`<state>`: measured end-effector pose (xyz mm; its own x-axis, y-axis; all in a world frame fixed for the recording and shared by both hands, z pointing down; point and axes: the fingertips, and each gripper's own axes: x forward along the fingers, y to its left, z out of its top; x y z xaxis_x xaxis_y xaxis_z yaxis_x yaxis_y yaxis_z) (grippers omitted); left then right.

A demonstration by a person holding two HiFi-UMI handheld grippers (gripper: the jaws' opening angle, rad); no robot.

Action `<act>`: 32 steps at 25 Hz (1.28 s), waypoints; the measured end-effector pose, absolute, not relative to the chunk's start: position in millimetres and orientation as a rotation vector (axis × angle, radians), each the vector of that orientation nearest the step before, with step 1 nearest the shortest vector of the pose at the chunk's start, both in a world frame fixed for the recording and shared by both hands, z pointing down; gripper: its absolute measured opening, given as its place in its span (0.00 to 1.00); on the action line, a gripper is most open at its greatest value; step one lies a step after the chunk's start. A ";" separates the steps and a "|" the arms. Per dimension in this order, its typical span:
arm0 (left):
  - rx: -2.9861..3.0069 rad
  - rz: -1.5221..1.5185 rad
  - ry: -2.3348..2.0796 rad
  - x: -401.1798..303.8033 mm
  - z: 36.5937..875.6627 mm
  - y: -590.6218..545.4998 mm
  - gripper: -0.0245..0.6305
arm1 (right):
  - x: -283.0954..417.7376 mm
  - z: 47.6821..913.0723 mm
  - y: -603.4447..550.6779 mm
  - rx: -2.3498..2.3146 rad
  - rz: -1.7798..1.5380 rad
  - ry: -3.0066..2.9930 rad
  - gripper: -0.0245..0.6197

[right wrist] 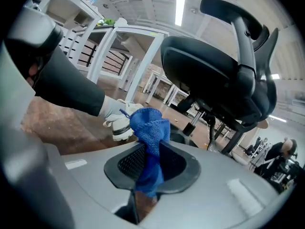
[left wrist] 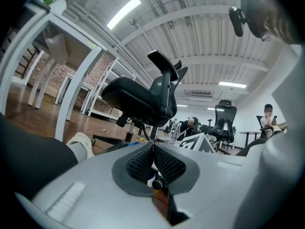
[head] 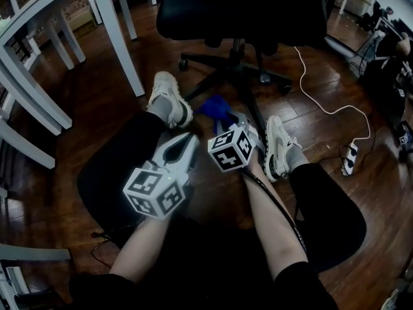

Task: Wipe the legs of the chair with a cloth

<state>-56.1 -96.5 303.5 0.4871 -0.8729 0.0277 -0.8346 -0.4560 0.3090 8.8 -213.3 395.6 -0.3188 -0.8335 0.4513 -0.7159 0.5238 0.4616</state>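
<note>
A black office chair (head: 245, 11) stands ahead of me on its star base, whose legs (head: 219, 76) spread over the wooden floor. My right gripper (head: 233, 120) is shut on a blue cloth (head: 216, 107), which bunches out past its tips just in front of the near chair leg. In the right gripper view the cloth (right wrist: 150, 125) is pinched between the pads of the right gripper (right wrist: 150, 149), below the chair seat (right wrist: 214, 80). My left gripper (head: 191, 138) hovers to the left over my knee, shut with nothing in it. In the left gripper view the left gripper (left wrist: 153, 147) points level at the chair (left wrist: 143, 99).
White table legs (head: 119, 37) stand at the left. A white cable (head: 322, 105) runs to a power strip (head: 349, 159) on the right. My two white shoes (head: 169, 99) (head: 279, 147) rest either side of the grippers. Other chairs and people sit far back (left wrist: 224, 123).
</note>
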 end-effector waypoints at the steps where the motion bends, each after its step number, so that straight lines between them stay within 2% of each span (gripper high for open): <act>1: 2.456 -0.196 -1.464 -58.0 301.4 -98.2 0.04 | 8.4 397.2 -213.2 1.254 -0.224 -2.114 0.16; 13: 2.416 -0.201 -1.477 -74.2 313.0 -98.3 0.04 | 2.8 407.6 -207.3 1.264 -0.151 -2.108 0.16; 26: 2.504 -0.121 -1.585 -103.4 291.4 -118.0 0.04 | -19.6 378.4 -205.0 1.300 -0.155 -2.230 0.16; 28: 2.534 -0.108 -1.563 -101.2 283.0 -128.5 0.10 | -11.4 378.1 -205.0 1.336 -0.119 -2.240 0.16; 30: 2.587 -0.081 -1.575 -94.6 266.7 -141.1 0.21 | -1.3 380.4 -202.8 1.366 -0.087 -2.232 0.16; 32: 2.656 -0.079 -1.606 -84.3 238.5 -153.9 0.23 | 7.4 384.6 -202.3 1.386 -0.050 -2.218 0.16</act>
<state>-84.3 -153.9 238.5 0.4638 -0.8856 -0.0247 -0.8837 -0.4645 0.0580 7.4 -202.3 384.6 -0.3412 -0.8474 0.4067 -0.8281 0.4758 0.2966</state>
